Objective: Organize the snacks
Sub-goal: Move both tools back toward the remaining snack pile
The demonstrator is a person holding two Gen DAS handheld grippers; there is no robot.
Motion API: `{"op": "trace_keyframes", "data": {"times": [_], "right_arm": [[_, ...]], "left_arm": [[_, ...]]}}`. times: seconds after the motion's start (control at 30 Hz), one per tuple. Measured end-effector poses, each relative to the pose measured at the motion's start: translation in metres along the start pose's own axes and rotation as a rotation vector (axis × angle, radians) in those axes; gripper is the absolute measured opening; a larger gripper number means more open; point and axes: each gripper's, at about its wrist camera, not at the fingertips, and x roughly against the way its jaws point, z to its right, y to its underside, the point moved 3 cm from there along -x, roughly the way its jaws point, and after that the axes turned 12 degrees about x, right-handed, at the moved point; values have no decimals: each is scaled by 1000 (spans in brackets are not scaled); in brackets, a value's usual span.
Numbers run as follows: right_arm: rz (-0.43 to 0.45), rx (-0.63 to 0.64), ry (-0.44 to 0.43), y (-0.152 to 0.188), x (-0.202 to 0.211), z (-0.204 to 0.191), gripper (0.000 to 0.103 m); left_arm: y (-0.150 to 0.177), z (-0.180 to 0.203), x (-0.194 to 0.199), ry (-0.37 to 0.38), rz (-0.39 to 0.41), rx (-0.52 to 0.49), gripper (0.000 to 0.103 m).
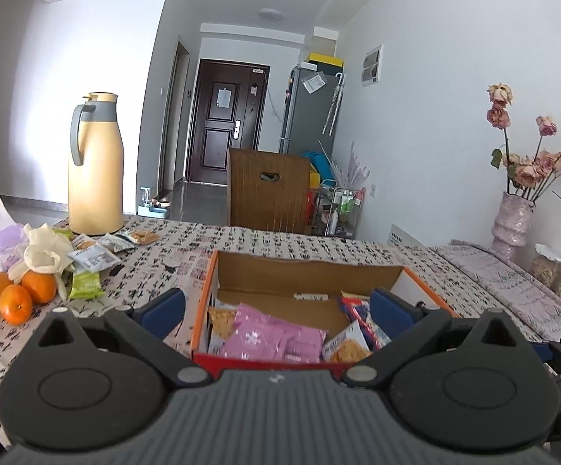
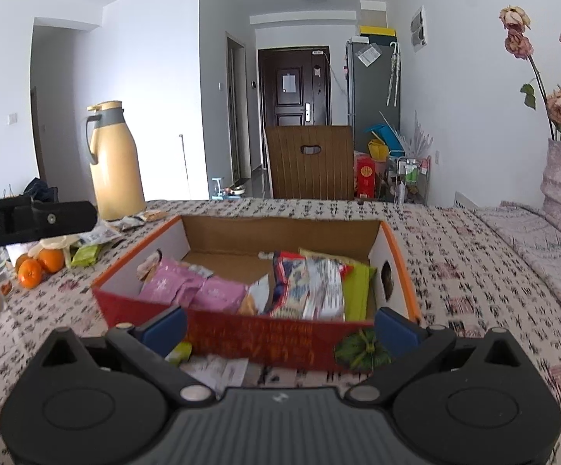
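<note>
3 oranges (image 1: 21,294), 1 box (image 1: 307,267), 1 thermos (image 1: 94,166).
</note>
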Motion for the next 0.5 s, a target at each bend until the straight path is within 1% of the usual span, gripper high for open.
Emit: {"op": "trace_keyframes", "data": {"times": [0.17, 0.27, 0.5], "right_arm": [[-16, 2, -3, 16, 19, -6, 103], [-29, 6, -8, 28, 29, -10, 103], [-74, 2, -21, 52, 44, -14, 103]], "left_arm": [[17, -6, 16, -1, -38, 10, 103], [30, -10, 21, -7, -74, 17, 103], [59, -21, 28, -41, -147, 30, 103]]}}
